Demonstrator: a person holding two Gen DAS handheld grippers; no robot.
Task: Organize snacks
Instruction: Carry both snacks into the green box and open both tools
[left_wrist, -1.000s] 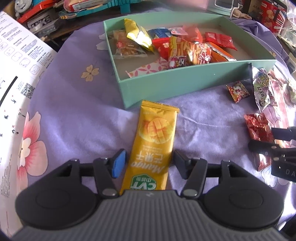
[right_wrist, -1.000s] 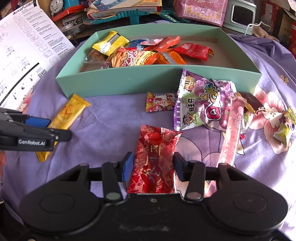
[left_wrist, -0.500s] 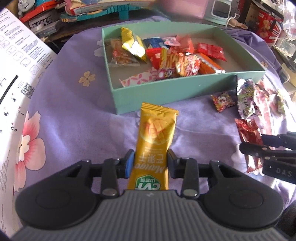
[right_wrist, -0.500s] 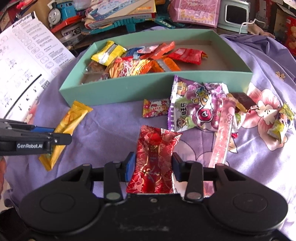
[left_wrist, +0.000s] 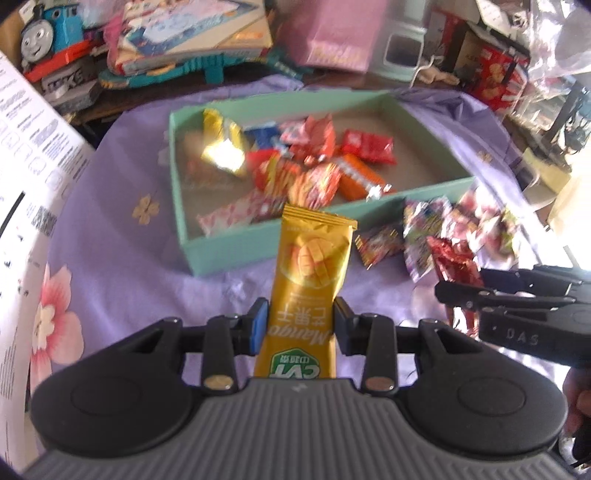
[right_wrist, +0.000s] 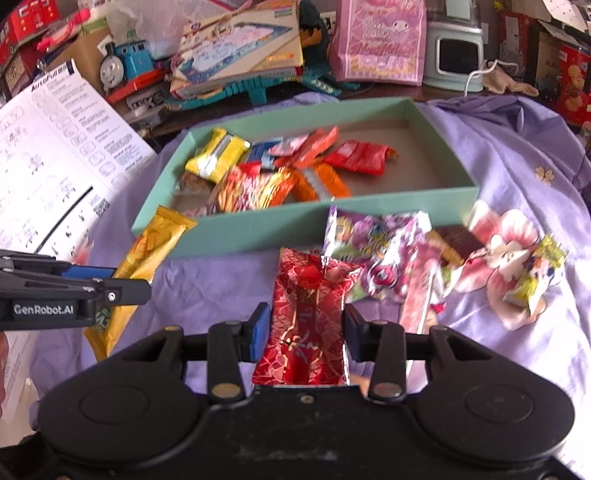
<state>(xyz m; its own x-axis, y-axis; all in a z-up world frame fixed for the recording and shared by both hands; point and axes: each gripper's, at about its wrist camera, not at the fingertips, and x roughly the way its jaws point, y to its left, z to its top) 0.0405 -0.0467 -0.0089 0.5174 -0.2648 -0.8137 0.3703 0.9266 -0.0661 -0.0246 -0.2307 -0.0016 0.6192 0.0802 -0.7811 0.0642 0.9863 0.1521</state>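
While we hold one snack in each gripper, both packets hang clear of the purple floral cloth (right_wrist: 517, 155). Left gripper (left_wrist: 297, 325): jaws just closed in, now clamped on 1 yellow mango packet (left_wrist: 314, 266), pads pressing both sides, its top edge pointing toward the green box (left_wrist: 236, 251). Right gripper (right_wrist: 306, 332): jaws narrowed a little, pinching 1 red foil packet (right_wrist: 310, 314) w/ gold pattern, held upright btwn the pads.

Box sits just beyond both packets, open-topped, w/ approx. 10 wrappers piled at its left half: 1 yellow, 1 blue, several red and orange, 1 pink-white strip; exact count unclear where they overlap. Right half of the box is bare.

On the cloth, in front of the box's near wall: 1 purple grape-candy bag (right_wrist: 373, 251), 1 small red sachet (left_wrist: 380, 243), 1 pink stick pack (right_wrist: 421, 291), 1 brown packet (right_wrist: 458, 240), 1 yellow-green wrapper (right_wrist: 535, 277). So 5 loose items there, apart from the 2 we carry.

1 white instruction sheet (right_wrist: 55, 155) lies at left; 1 blue toy train (right_wrist: 122, 66) behind.
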